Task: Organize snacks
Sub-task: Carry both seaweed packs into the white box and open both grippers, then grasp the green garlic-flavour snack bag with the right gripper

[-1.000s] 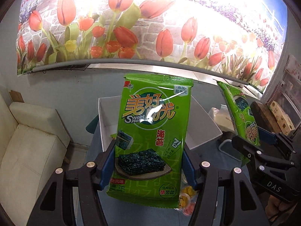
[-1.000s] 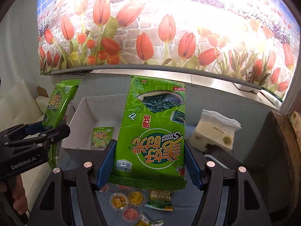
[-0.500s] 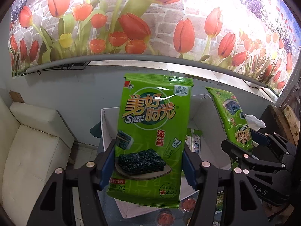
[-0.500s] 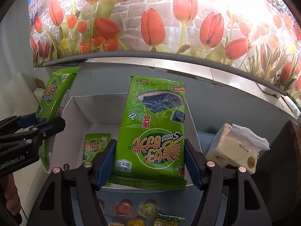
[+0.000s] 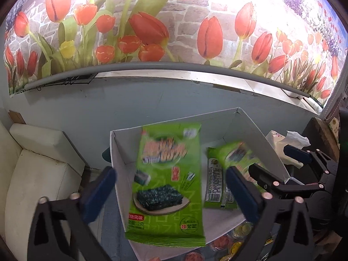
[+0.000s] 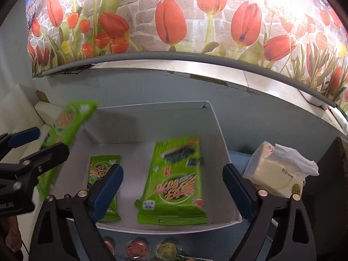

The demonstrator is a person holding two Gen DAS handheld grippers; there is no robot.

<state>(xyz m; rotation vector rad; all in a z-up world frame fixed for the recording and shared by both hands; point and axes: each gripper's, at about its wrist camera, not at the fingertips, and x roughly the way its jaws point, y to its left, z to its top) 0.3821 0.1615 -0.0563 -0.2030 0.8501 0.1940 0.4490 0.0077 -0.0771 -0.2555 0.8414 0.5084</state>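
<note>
In the left wrist view a green seaweed snack pack (image 5: 167, 184) shows blurred between the wide jaws of my left gripper (image 5: 169, 178), clear of both blue pads, over the white box (image 5: 121, 150). The jaws are opening. In the right wrist view a second green seaweed pack (image 6: 174, 184), upside down and blurred, drops free between the opening jaws of my right gripper (image 6: 173, 178) into the white box (image 6: 219, 143). A smaller green pack (image 6: 104, 169) lies on the box floor at the left. Each gripper appears at the edge of the other's view.
A tissue pack (image 6: 278, 174) stands right of the box. Several small jelly cups (image 6: 137, 248) sit on the blue table in front of it. A grey wall with a tulip mural rises behind, and a cream sofa (image 5: 39, 169) is at the left.
Both grippers moved forward and down over the white box. Both sets of jaws have spread wide and let go of their seaweed packs, which now fall blurred into the box.
</note>
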